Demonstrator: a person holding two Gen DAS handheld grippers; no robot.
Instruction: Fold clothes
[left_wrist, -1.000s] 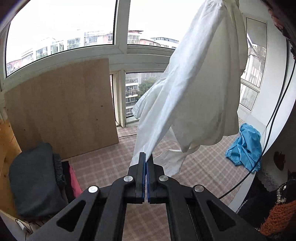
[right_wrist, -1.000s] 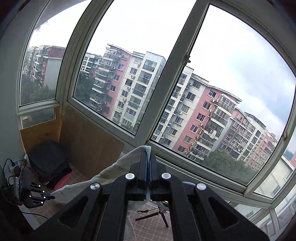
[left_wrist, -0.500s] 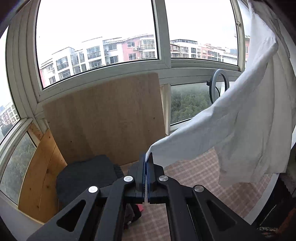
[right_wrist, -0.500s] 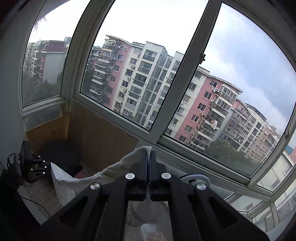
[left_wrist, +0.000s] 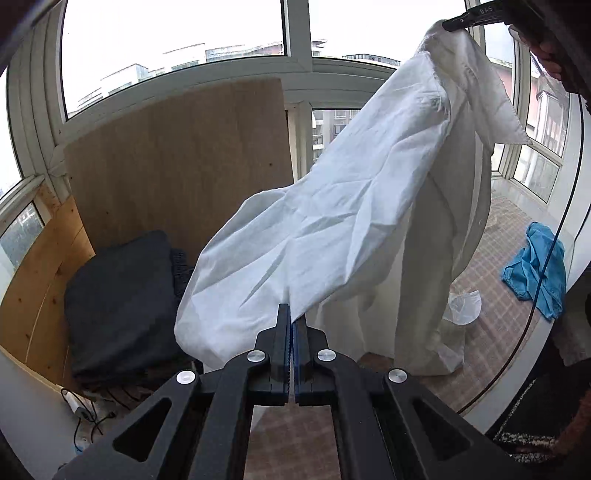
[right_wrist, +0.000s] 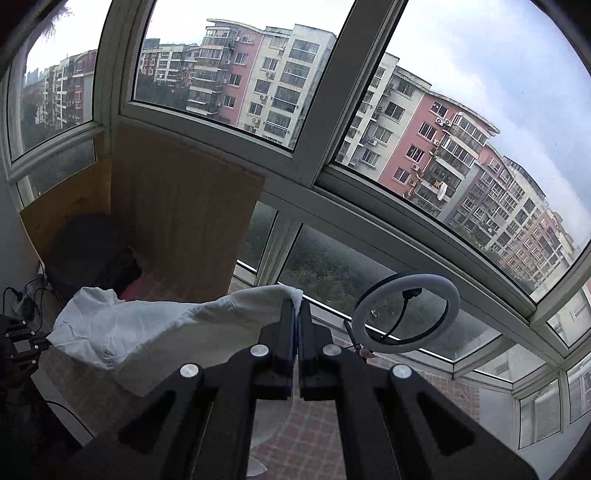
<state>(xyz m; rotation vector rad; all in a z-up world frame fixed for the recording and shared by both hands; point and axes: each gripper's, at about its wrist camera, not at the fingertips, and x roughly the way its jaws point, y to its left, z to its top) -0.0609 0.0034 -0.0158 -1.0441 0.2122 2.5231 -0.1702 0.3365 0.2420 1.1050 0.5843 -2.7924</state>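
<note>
Left wrist view, read from its left edge, takes in a raw pine board (left_wrist: 40, 280) lining the wall, then a soft dark folded cushion (left_wrist: 118, 295) on the floor against a tall sheet of plywood (left_wrist: 177, 155). At centre the left gripper (left_wrist: 293, 325) has its black jaws pressed together on a lower edge of the white garment (left_wrist: 332, 221), a thin, creased woven cloth that billows up and to the right. Its top corner is pinched by the right gripper (left_wrist: 454, 26), seen here only as a dark tip at the upper edge with a hand (left_wrist: 550, 62) behind it. Farther right, a crumpled blue cloth (left_wrist: 535, 273) lies on the checked floor mat (left_wrist: 498, 325), crossed by a thin black cable (left_wrist: 561, 229).

Right wrist view misses the blue cloth and the hanging length of the garment. It shows the same plywood (right_wrist: 184, 229) and cushion (right_wrist: 85, 251) at left, then the white garment (right_wrist: 155, 332) stretched sideways in a rumpled band to the right gripper (right_wrist: 296, 314), whose jaws are clamped on a bunched corner. Right of that stands a round white ring light (right_wrist: 406, 306) on a stand, and beyond the curved window frame (right_wrist: 332, 110) rise pink and cream apartment blocks (right_wrist: 424, 140).
</note>
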